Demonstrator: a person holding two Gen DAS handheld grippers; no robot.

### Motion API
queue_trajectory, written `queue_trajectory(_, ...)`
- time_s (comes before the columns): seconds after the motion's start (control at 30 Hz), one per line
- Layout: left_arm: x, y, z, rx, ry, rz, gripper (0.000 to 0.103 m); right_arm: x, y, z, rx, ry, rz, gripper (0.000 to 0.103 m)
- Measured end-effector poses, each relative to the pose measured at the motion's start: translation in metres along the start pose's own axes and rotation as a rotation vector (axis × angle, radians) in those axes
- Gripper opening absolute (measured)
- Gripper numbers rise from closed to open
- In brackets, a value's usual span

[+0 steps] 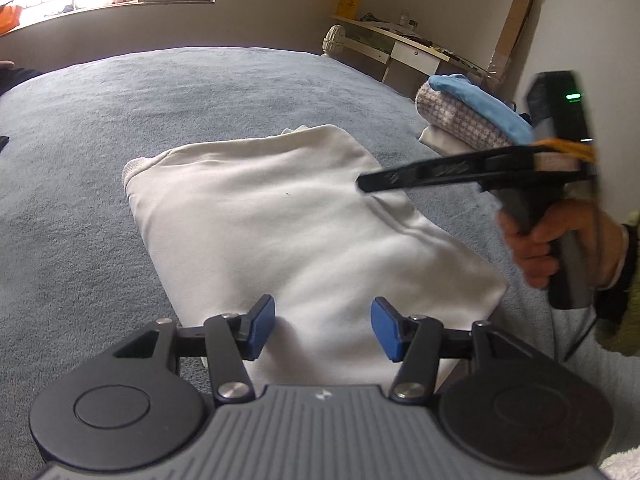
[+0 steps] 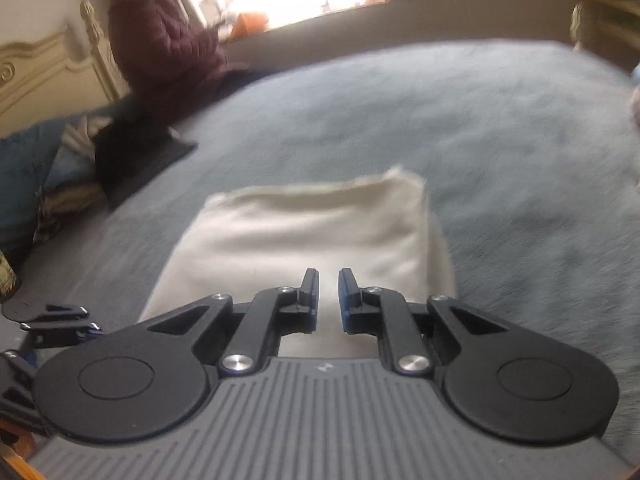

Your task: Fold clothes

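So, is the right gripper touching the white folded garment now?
Cannot tell. In the left wrist view the right gripper lies in front of the white garment, but neither view shows plain contact or a gap.

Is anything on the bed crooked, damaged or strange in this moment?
Nothing much stands out. The white garment lies folded on the blanket, with only a ribbed cuff poking out at its far left corner. The folded pile looks tidy.

Cream-white garment (image 1: 288, 220); grey-blue bedspread (image 1: 100, 160); blue pads (image 1: 262, 330); checked cloth (image 1: 460, 120) under blue one (image 1: 480, 100).
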State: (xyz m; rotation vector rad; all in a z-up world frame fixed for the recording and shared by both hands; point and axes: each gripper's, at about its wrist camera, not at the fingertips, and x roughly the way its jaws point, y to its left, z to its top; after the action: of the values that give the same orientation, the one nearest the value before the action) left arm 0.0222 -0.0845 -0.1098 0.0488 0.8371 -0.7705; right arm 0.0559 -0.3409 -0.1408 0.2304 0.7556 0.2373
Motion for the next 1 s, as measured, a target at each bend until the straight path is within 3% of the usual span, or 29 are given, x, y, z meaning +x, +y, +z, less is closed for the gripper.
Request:
queue_trajectory(0.1,-0.003,0.001,0.001,-0.012,-0.002,0.000,0.055,0.006,-0.010,0.007,0.049,-0.003,-0.112,0.008)
queue_trajectory(0.3,-0.013,-0.001,0.006,-0.010,-0.029,0.002,0.067,-0.017,-0.006,0.023,0.126,-0.078,-0.150,0.012)
queue_trajectory(0.47,-0.022,0.000,0.011,-0.025,-0.048,0.002,0.077,-0.029,0.017,0.025,0.131,-0.101,-0.143,0.050)
queue_trajectory(0.53,-0.024,0.001,0.013,-0.035,-0.051,0.012,0.080,-0.032,0.022,0.025,0.148,-0.115,-0.149,0.055)
queue_trajectory(0.67,-0.030,0.002,0.015,-0.037,-0.061,0.043,0.089,-0.033,0.029,0.025,0.182,-0.116,-0.166,0.079)
queue_trajectory(0.73,-0.032,0.001,0.015,-0.034,-0.067,0.056,0.093,-0.033,0.032,0.025,0.173,-0.117,-0.182,0.087)
queue_trajectory(0.83,-0.033,-0.001,0.015,-0.033,-0.068,0.066,0.096,-0.034,0.039,0.024,0.146,-0.117,-0.220,0.090)
queue_trajectory(0.93,-0.035,-0.002,0.015,-0.033,-0.070,0.077,0.099,-0.035,0.044,0.021,0.132,-0.118,-0.247,0.102)
queue_trajectory(1.0,-0.035,-0.003,0.015,-0.033,-0.071,0.084,0.100,-0.036,0.047,0.020,0.122,-0.125,-0.253,0.102)
